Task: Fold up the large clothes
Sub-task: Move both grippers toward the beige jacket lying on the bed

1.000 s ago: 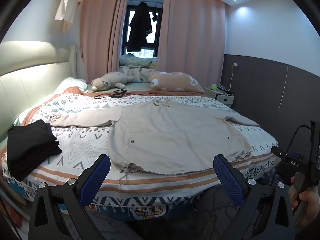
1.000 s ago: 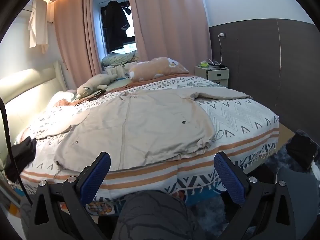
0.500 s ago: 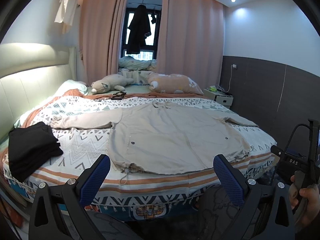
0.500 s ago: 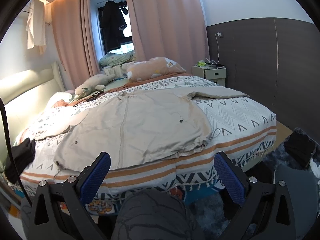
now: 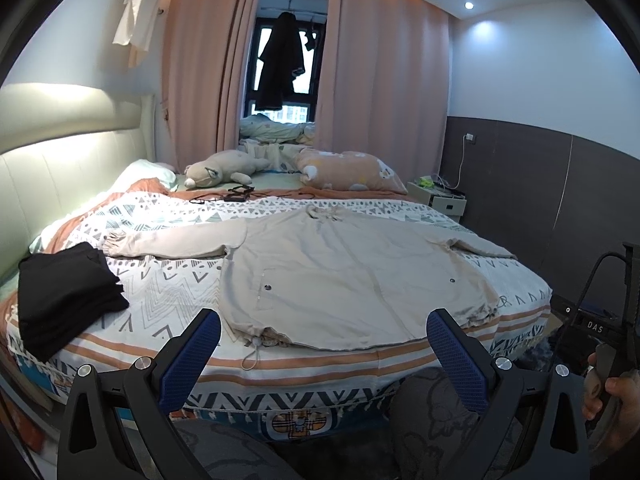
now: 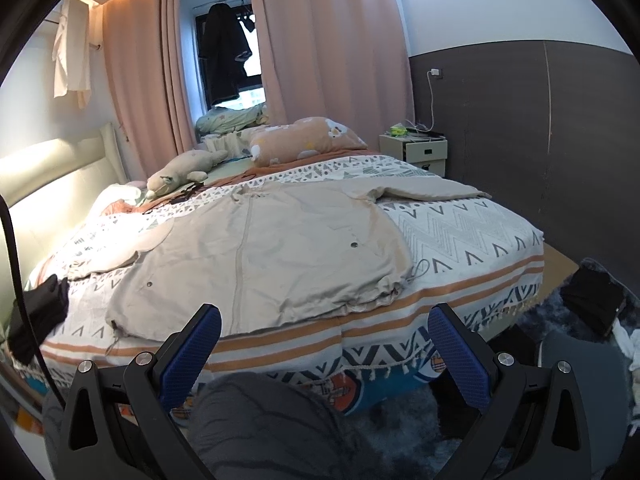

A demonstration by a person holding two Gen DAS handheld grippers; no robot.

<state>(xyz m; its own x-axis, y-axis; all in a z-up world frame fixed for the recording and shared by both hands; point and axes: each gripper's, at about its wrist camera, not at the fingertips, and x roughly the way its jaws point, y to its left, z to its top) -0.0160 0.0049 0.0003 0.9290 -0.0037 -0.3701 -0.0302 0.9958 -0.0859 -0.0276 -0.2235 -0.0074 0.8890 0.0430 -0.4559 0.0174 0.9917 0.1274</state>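
Both claws slightly farther back, beige jacket (image 5: 352, 276) flat on bed (image 5: 168, 284).

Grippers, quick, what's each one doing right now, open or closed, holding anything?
Left gripper: open, holding nothing, short of the beige jacket on the bed.
Right gripper: open, holding nothing, also short of the jacket.

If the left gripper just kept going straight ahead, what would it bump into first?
Probably the bottom hem of the beige jacket spread flat on the patterned bedspread. The open left gripper points at it with nothing between, though depth is hard to judge.
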